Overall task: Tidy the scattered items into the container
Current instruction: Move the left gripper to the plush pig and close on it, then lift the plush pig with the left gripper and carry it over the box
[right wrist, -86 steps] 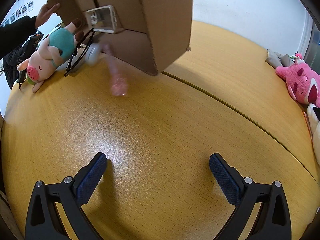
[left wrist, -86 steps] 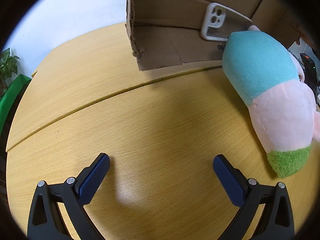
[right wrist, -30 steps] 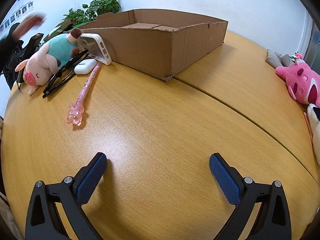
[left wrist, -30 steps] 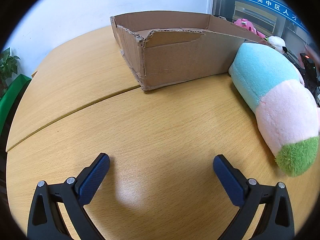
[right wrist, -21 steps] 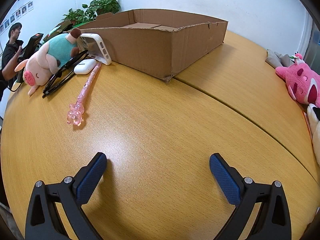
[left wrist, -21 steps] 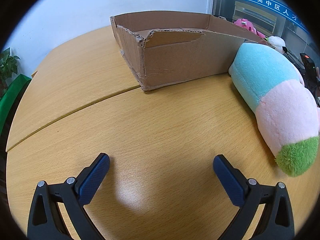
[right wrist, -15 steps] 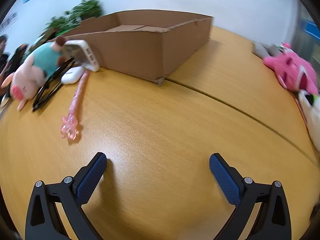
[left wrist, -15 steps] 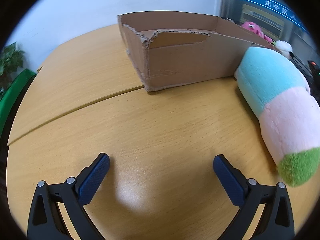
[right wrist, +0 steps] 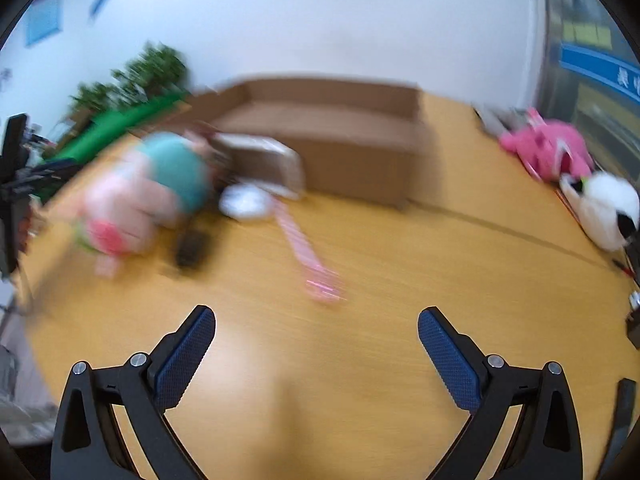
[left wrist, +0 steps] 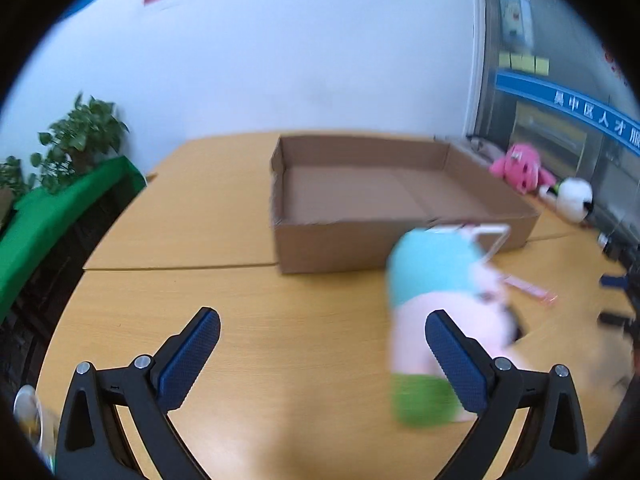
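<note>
Both views motion-blurred. My left gripper (left wrist: pixel 322 344) is spread wide, nothing between the blue pads, hanging above the wooden tabletop (left wrist: pixel 248 320). My right gripper (right wrist: pixel 316 346) is also wide and empty, over bare tabletop.

Cardboard box (left wrist: pixel 384 236) sits ahead of my left gripper, slightly right of centre, open top, inside looks bare. In the right view the box (right wrist: pixel 340 148) is straight ahead, well beyond the fingers.

Plush pig (left wrist: pixel 436 304) with teal shirt, pink body and green end lies on the tabletop just in front of the box's near wall; its green end sits right beside my left gripper's right finger, partly behind it in view. In the right view the pig (right wrist: pixel 148 192) is ahead and to the left, well apart from my right gripper.

White phone case (right wrist: pixel 264 156) leans against the box wall next to the pig. White earbud case (right wrist: pixel 244 202) lies just below it. Pink wand (right wrist: pixel 304 252) lies diagonally, its end the nearest item to my right gripper, ahead between the fingers but clear of them. Dark object (right wrist: pixel 192 248) beside the pig, too blurred to name.

Pink plush (right wrist: pixel 548 148) and white plush (right wrist: pixel 608 208) sit far right, away from the box.
</note>
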A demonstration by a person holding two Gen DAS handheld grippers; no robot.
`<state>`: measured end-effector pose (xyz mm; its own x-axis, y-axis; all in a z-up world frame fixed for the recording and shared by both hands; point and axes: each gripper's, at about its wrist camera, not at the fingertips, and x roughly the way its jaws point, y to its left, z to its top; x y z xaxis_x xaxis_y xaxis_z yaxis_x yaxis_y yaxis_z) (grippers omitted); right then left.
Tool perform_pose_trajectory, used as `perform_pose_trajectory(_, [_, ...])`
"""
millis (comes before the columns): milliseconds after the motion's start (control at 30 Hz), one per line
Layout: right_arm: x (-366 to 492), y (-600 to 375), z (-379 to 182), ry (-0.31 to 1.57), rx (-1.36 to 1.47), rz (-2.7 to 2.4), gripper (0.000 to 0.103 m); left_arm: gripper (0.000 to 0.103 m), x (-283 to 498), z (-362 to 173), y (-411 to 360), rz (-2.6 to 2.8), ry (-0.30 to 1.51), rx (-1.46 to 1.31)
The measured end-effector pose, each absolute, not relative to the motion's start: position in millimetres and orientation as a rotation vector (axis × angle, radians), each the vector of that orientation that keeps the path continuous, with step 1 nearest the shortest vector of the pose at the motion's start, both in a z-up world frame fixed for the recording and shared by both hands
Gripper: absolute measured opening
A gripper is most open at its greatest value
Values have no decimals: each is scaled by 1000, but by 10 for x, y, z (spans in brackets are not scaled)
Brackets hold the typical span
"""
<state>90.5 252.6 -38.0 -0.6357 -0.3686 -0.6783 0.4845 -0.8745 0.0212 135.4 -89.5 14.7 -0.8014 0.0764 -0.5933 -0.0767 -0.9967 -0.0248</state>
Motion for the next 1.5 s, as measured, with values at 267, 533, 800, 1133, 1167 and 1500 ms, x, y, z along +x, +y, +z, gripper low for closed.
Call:
perform_pose_trajectory(267, [1301,1690,-225,29,918,-2391,103,102,1446,148,-318,2771,-66,-1037])
perform_pose_trajectory(533, [1185,1718,-432,-35,988,-2375,103,102,1205,-30,-105,2678,45,-1168])
perform_pose_trajectory(800, [983,2249,-640,-205,1094,-2341,103,78,1141,-456,172,2723,326,-1332])
perform_pose_trajectory(1133, [855,2282,-667,-257,1103,-2237,103,67,1362,-346,-11,2702,155,-1428])
perform_pose_trajectory(1167, [850,2254,-654,-256,1100,-2233,103,67,1411,-331,-33,2690,119,-1425])
perform_pose_trajectory(1500, [608,1692,-544,-306,1130,-2086,103,67,1794,-342,-144,2632,-85,-1373])
